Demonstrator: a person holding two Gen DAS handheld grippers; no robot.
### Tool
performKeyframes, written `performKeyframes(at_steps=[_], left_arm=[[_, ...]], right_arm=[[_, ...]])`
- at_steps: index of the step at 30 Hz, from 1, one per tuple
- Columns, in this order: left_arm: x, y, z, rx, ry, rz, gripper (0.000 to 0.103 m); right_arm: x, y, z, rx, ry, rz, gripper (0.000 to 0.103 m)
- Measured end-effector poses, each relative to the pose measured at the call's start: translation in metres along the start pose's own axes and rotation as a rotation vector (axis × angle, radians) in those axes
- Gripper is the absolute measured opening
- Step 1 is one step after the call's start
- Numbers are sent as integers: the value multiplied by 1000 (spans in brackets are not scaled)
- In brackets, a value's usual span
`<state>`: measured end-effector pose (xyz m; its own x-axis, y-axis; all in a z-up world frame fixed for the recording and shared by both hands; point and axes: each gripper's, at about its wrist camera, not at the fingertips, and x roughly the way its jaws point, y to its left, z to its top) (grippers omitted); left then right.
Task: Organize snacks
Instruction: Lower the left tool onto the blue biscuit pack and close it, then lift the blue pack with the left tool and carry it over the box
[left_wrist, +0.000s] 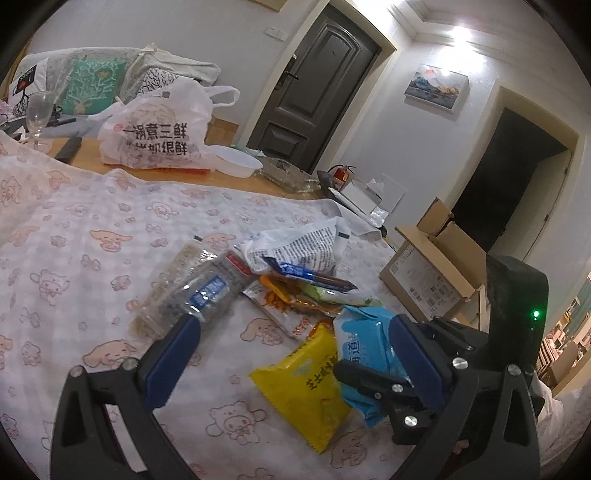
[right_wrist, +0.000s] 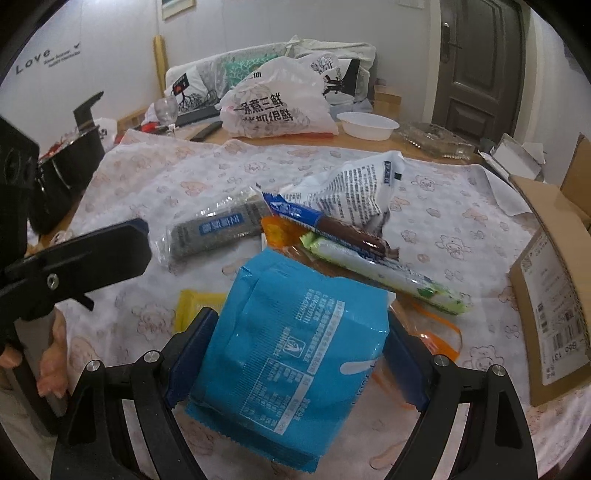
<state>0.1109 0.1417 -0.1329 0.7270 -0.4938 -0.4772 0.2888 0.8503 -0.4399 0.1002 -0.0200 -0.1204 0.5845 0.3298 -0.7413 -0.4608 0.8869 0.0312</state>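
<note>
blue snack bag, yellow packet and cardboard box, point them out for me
blue snack bag (right_wrist: 291, 347), right wrist view, middle of its printed back
yellow packet (left_wrist: 299, 387), left wrist view, middle of its front
cardboard box (right_wrist: 550, 314), right wrist view, labelled side

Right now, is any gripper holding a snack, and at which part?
The right gripper has the blue packet between its pads at the two side edges. The left gripper is open and holds nothing.
</note>
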Motion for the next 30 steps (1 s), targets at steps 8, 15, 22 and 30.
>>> performKeyframes(at_steps=[8,15,22,30], left_arm=[[8,-14,-4,18,35,-13,102],[10,-21,-2,13,37,-22,102],[40,-23,-7,11,115,37,81],[47,-20,-11,-5,122,19,81]], right_arm=[[-8,-5,-8,-22,6,39,69],[-4,-4,8,-202,21,95,70],[-1,2,7,-334,1,224,65],[-2,5,-2,-338,10,186,68]])
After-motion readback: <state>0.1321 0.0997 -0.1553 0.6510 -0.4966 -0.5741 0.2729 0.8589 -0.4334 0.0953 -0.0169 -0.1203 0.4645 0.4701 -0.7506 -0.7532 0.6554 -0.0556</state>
